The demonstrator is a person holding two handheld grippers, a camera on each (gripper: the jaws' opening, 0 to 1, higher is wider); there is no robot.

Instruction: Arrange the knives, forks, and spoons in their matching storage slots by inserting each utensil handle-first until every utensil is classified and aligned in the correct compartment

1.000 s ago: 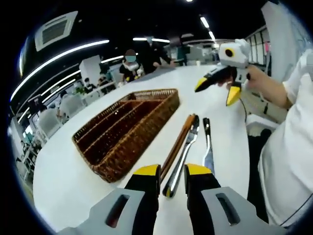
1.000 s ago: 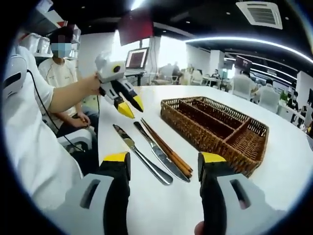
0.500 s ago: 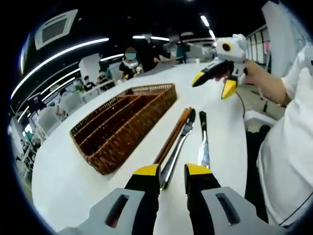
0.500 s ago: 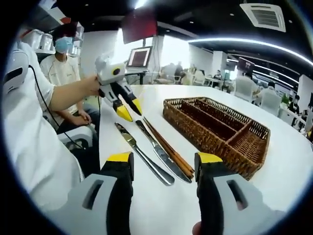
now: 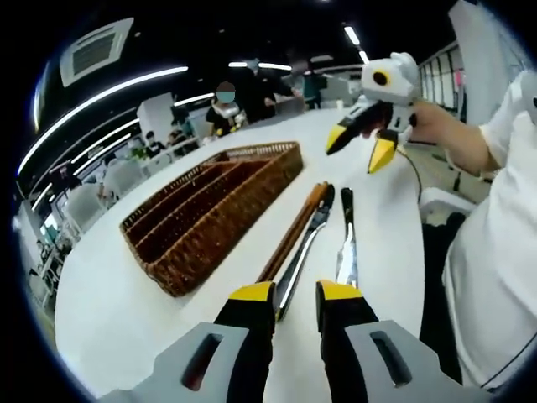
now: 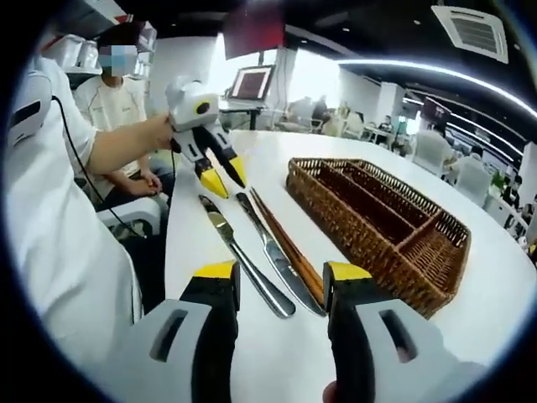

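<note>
Left gripper view: left gripper (image 5: 295, 294) jaws narrowly parted over knife (image 5: 299, 256); right gripper (image 6: 281, 275) empty, moderately open, beside wicker tray (image 6: 382, 222)

Bright overhead strip lights, fisheye edge warp, bkgd slightly soft.

Both views face each other low along the table (image 5: 109, 311), sharing the wicker tray (image 6: 382, 222).
</note>
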